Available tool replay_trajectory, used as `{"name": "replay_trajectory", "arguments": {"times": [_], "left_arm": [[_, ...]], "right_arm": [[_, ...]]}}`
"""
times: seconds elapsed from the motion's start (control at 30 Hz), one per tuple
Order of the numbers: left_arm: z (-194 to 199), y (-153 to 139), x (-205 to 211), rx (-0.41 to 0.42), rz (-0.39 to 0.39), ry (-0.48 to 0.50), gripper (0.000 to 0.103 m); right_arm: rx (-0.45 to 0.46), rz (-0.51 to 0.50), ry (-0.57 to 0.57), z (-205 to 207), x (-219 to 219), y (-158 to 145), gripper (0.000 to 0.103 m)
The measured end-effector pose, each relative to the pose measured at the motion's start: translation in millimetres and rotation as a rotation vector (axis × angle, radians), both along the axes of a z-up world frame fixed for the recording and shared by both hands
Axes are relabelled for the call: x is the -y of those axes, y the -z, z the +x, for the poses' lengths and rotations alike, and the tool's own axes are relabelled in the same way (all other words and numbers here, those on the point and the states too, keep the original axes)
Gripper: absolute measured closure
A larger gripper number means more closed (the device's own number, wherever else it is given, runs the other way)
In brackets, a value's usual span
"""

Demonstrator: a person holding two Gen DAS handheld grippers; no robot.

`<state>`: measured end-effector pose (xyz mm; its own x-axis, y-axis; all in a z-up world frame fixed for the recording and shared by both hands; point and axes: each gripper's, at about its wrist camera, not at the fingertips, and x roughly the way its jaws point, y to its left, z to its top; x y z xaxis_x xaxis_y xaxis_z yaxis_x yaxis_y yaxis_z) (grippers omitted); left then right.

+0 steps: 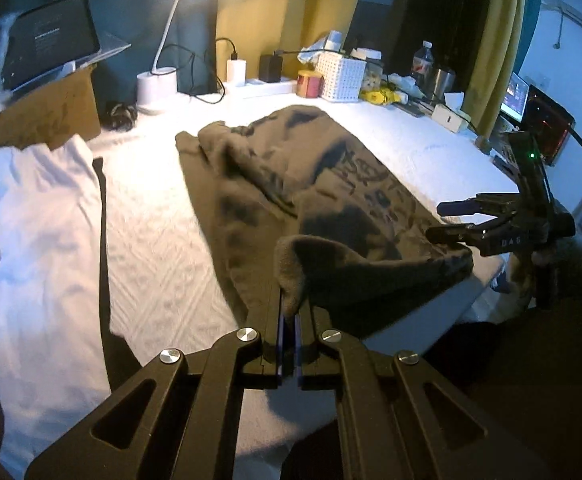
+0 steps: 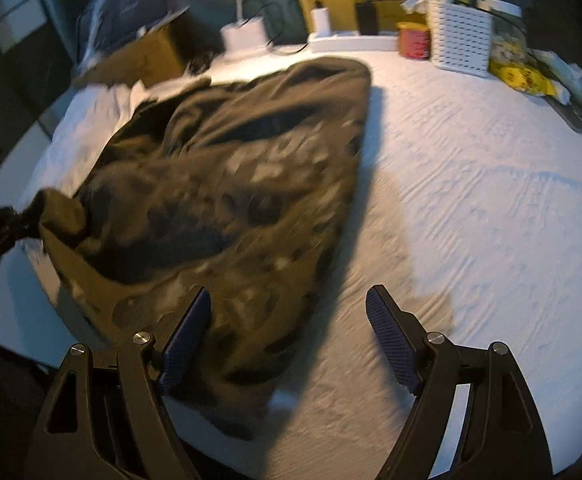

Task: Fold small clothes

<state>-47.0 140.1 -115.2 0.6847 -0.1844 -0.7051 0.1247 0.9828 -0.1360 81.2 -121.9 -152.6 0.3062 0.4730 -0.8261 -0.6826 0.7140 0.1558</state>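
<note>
While left gripper [image 1: 289, 304]: angled down, clamped on the brown garment [image 1: 331, 184] corner.
Right gripper [image 2: 291, 336]: fingers apart above garment's edge.
White basket [image 1: 341, 74]: contents unclear.

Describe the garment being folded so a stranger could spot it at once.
Start at the white quilted table cover below the row of clutter. On its middle lies an olive-brown fleece garment with dark printed patterns, one corner pinched in the left gripper. The only other cloth there, a plain white garment, lies beside it.
</note>
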Motion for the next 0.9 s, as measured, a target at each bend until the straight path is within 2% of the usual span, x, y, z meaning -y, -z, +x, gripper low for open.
{"name": "replay_trajectory", "arguments": {"times": [0.13, 0.2, 0.33, 0.4, 0.47, 0.53, 0.57, 0.67, 0.9], "left_arm": [[-11.7, 18.8, -2.1, -0.043, -0.013, -0.008, 0.101], [-14.1, 28.3, -4.7, -0.071, -0.038, -0.021, 0.101], [-15.2, 23.5, -8.5, -0.076, -0.073, -0.022, 0.099], [-15.9, 18.8, -8.7, -0.078, -0.058, -0.017, 0.096], [-18.0, 14.4, -11.1, -0.067, -0.023, -0.03, 0.082], [-19.4, 8.7, -16.6, -0.042, -0.03, -0.042, 0.044], [-19.7, 4.5, -20.9, -0.02, -0.052, -0.05, 0.039], [-12.5, -4.6, -30.9, 0.017, -0.095, -0.082, 0.036], [34.7, -9.5, -43.9, 0.023, -0.118, -0.12, 0.036]], "right_arm": [[0.087, -0.071, -0.038, -19.1, -5.9, 5.4, 0.02], [0.077, -0.067, -0.033, -19.2, -4.9, 4.9, 0.02], [0.085, -0.073, -0.033, -16.9, -3.3, -0.2, 0.02], [0.092, -0.067, -0.028, -14.3, -2.5, -4.5, 0.02], [0.099, -0.054, -0.018, -9.0, -2.4, -10.1, 0.02], [0.11, -0.041, -0.011, -2.0, -2.5, -16.3, 0.02], [0.115, -0.039, -0.008, -0.6, -2.4, -18.5, 0.02], [0.123, -0.026, 0.007, 12.1, -2.8, -24.4, 0.02], [0.134, 0.017, 0.047, 45.1, -5.0, -34.2, 0.02]]}}
